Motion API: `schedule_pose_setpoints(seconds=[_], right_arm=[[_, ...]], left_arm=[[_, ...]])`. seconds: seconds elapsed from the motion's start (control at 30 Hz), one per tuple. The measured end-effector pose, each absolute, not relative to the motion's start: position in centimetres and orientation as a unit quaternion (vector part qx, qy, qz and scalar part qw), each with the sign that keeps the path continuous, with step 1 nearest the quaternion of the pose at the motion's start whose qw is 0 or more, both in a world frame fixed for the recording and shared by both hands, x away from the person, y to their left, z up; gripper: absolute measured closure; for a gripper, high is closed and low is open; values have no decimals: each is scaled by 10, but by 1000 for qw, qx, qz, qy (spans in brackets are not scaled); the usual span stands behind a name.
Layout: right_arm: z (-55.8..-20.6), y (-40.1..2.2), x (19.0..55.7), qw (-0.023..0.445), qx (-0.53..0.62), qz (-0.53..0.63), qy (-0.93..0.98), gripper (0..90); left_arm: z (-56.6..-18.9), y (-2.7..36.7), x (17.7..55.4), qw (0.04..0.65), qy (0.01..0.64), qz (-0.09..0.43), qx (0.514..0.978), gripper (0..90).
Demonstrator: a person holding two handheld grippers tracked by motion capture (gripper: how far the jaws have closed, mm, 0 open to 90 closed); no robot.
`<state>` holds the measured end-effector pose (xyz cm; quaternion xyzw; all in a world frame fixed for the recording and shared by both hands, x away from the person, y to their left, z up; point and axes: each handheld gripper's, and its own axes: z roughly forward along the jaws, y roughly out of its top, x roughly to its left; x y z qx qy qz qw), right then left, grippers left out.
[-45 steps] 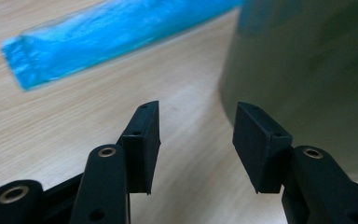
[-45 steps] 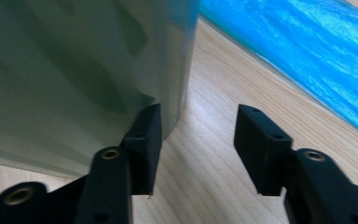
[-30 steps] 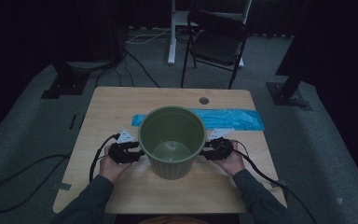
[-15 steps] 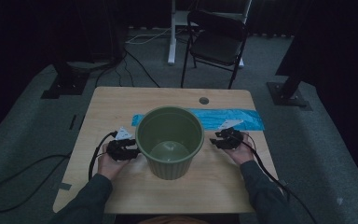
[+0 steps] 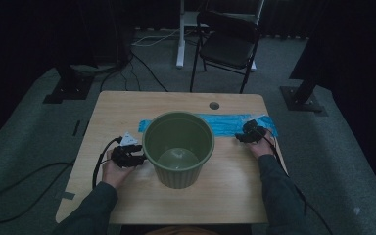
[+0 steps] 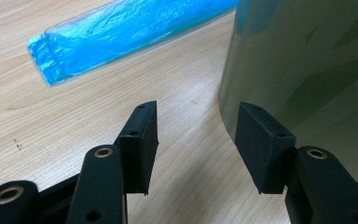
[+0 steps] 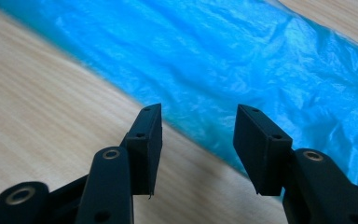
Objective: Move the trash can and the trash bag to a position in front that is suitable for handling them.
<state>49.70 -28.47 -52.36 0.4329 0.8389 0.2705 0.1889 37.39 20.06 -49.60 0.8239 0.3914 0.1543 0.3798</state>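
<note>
An empty olive-green bucket (image 5: 178, 147) stands upright in the middle of the wooden table (image 5: 122, 110). Behind it lies a flat blue plastic bag (image 5: 225, 125). My left gripper (image 5: 140, 159) rests low beside the bucket's left wall, open; in the left gripper view its jaws (image 6: 196, 116) gape with the bucket wall (image 6: 307, 70) just past the right pad and the blue bag (image 6: 130, 32) farther off. My right gripper (image 5: 240, 138) sits at the bag's right end. Its jaws (image 7: 198, 116) have just been opening and hover open over the bag's near edge (image 7: 261, 60), gripping nothing.
A black chair (image 5: 227, 44) and a white stand leg (image 5: 180, 34) are on the floor beyond the table. A round cable hole (image 5: 214, 105) marks the table's far edge. Cables trail from both grippers off the table's sides.
My right hand has left the bucket's right side and moved back and to the right, onto the blue bag's end. The left hand and the bucket have stayed put.
</note>
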Motion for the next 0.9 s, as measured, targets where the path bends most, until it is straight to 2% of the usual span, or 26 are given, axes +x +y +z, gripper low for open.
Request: schedule_pose_setpoints(seconds=[0.23, 0.33, 0.43, 0.53, 0.67, 0.9], right_arm=[[-528, -292, 512, 150, 454, 277, 833, 512], [-528, -294, 514, 151, 457, 277, 832, 538], [-528, -294, 514, 152, 464, 275, 828, 608], [-526, -292, 514, 152, 461, 269, 832, 738], [-525, -286, 514, 153, 449, 258, 842, 862], [-522, -280, 498, 145, 446, 244, 849, 893]], left_arm=[[-497, 200, 375, 377, 390, 153, 826, 491], [-497, 199, 375, 376, 390, 152, 827, 491], [-498, 198, 375, 375, 390, 151, 827, 491], [-498, 198, 375, 375, 389, 152, 827, 490], [-498, 198, 376, 375, 391, 152, 827, 490], [-496, 202, 375, 380, 394, 152, 823, 491]])
